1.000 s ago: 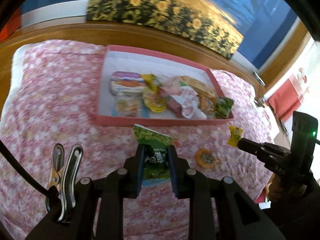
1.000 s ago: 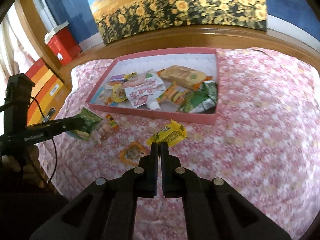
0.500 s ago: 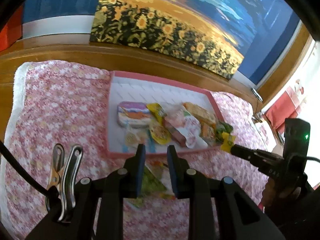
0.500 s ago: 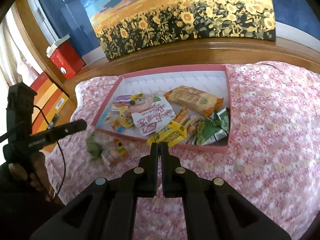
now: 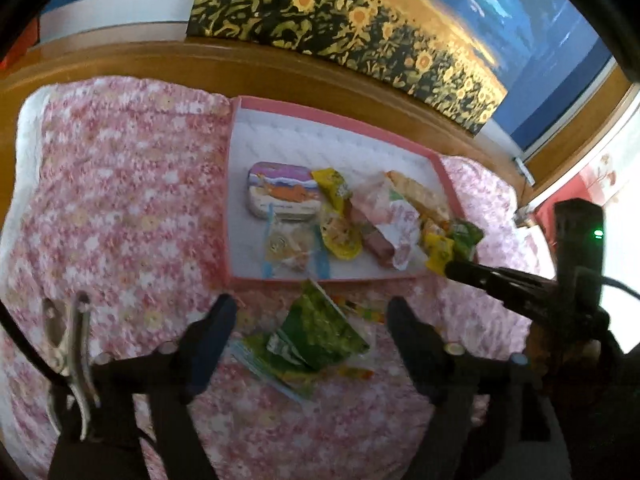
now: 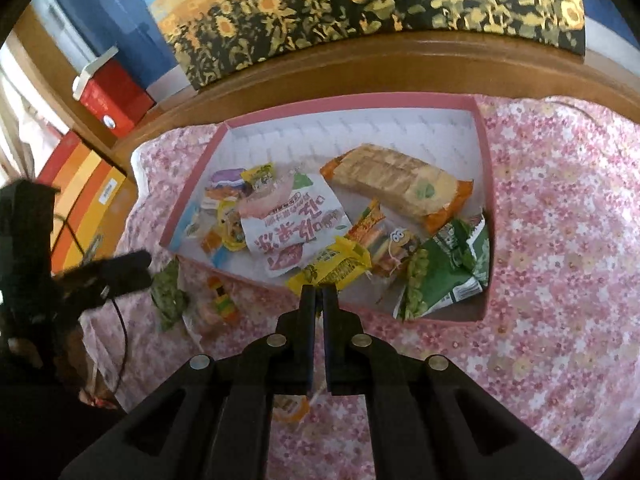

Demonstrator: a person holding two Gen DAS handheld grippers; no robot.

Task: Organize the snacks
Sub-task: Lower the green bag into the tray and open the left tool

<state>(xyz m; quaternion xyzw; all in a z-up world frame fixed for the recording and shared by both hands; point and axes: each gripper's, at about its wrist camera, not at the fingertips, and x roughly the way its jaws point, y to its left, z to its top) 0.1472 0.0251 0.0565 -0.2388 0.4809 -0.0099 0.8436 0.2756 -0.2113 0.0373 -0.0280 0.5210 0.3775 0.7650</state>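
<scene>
Most of the snacks were already piled in the pink box (image 6: 486,216), but a green packet (image 5: 320,332) and a few small sweets lay on the bedspread (image 5: 120,208) just outside it. Left gripper (image 5: 308,316) had its jaws spread wide, empty, over that packet. Right gripper (image 6: 318,292) pinched a yellow packet (image 6: 332,266) at the box's near rim.

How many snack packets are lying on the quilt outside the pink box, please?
3: a green packet at the open left gripper, a clear sweet packet beside it, and an orange packet under the right gripper, which holds a yellow packet. Others may be hidden.
</scene>
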